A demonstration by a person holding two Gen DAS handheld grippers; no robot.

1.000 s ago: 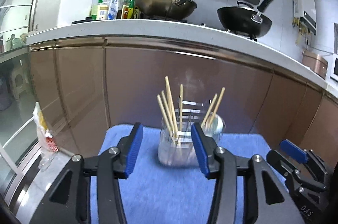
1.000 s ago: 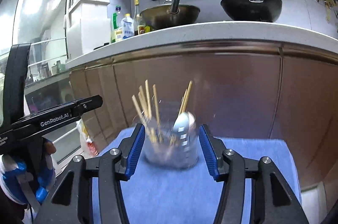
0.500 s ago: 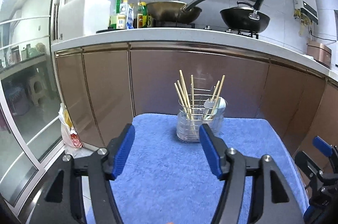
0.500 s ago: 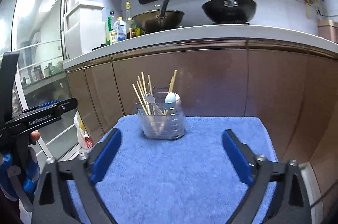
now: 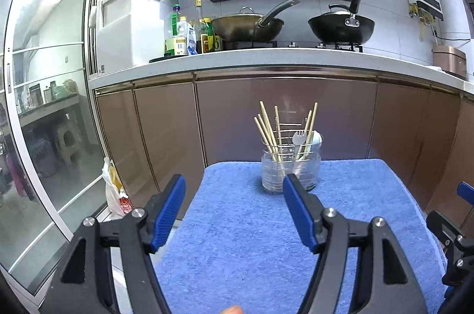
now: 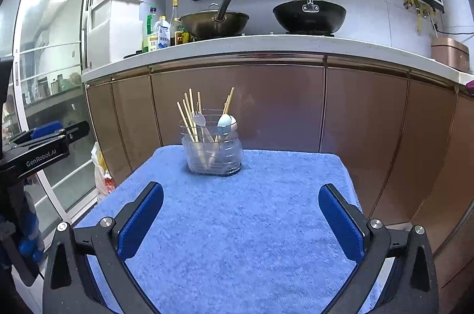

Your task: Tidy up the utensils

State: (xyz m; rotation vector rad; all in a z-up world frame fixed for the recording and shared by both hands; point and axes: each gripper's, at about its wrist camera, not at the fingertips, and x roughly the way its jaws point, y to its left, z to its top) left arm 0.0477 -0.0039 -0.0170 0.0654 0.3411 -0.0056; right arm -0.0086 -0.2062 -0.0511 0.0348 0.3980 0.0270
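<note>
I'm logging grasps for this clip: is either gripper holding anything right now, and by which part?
Nothing is held. The left gripper and right gripper are both open and empty above the blue towel, short of the utensil holder.

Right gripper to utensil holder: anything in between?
Nothing. The right wrist view shows only bare blue towel between the open right gripper and the utensil holder.

Right gripper (image 5: pixel 456 228) cut off by the left view's right edge, so can't tell how its jaws stand there. Utensil holder (image 6: pixel 211 149): chopstick and spoon lower ends blur behind the ribbed plastic. Bottle (image 5: pixel 181 37) labels unreadable.
</note>
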